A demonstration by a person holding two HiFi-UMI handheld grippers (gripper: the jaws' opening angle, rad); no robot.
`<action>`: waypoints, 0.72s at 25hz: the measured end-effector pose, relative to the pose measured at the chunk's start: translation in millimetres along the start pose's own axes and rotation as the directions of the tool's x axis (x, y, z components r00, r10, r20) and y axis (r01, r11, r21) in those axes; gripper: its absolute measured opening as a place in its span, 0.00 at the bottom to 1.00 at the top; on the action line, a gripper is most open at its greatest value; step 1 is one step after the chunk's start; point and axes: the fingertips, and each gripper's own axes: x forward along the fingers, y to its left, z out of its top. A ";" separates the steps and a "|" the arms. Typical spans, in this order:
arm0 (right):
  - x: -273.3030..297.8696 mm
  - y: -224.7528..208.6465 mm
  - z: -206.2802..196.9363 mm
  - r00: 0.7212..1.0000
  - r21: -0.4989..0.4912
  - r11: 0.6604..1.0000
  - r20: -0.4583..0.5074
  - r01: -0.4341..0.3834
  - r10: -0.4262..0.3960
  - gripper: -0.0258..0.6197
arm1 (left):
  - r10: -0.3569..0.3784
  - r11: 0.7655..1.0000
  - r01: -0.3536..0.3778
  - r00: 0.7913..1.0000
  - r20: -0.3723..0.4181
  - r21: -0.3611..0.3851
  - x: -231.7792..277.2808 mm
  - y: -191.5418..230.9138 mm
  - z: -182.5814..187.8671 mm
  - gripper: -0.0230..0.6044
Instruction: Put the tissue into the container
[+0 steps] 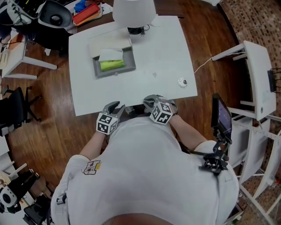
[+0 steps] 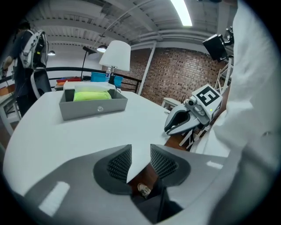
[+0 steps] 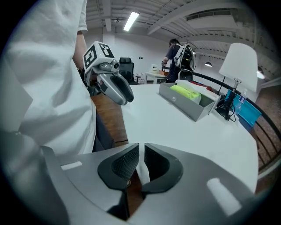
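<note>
**Task item.** A white tissue lies inside the grey container, beside a yellow-green bundle that runs along the container's long side. The container stands on the far left part of the white table, near the lamp. Its long side runs roughly across the person's front. No loose tissue is visible on the tabletop. The only other item there is a small round object to the right, too small to identify.

**Governing relation.** The container is well ahead of both grippers and to the left of centre. The left gripper is the nearer of the two, and the container sits almost straight ahead of its jaws. From the right gripper, it lies ahead and off to the left.

**Pose.** Both grippers are held low at the near table edge, close to the person's torso. They are side by side but not touching, and their jaws point forward over the table.

**Jaw state.** The left gripper's jaws stand apart with nothing between them. The right gripper's jaws are drawn almost together, leaving only a slit, and they too are empty.

**Assessment.** With the tissue seemingly already in the container and both grippers empty and far from it, the placement appears complete. Any further reach would favour the left gripper.
</note>
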 end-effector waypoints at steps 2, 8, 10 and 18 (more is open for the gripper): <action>-3.3 2.8 -5.9 1.000 -0.003 1.000 0.006 0.001 -0.001 0.05 | 0.020 1.000 -0.020 1.000 -0.005 -0.003 0.1 -7.4 -3.7 0.25; -10.7 12.2 -16.8 1.000 -0.041 0.999 0.012 0.000 0.000 0.04 | 0.074 0.997 -0.074 0.997 0.006 -0.024 -7.3 -28.8 -13.0 0.25; -14.4 13.6 -16.4 1.000 -0.051 0.999 0.019 0.001 0.000 0.04 | 0.091 0.995 -0.090 0.996 0.012 -0.036 -10.4 -34.2 -14.8 0.25; -19.5 18.8 -15.3 0.999 -0.098 0.995 0.031 0.013 -0.010 0.04 | 0.134 0.990 -0.130 0.989 0.065 -0.064 -15.1 -42.7 -15.2 0.25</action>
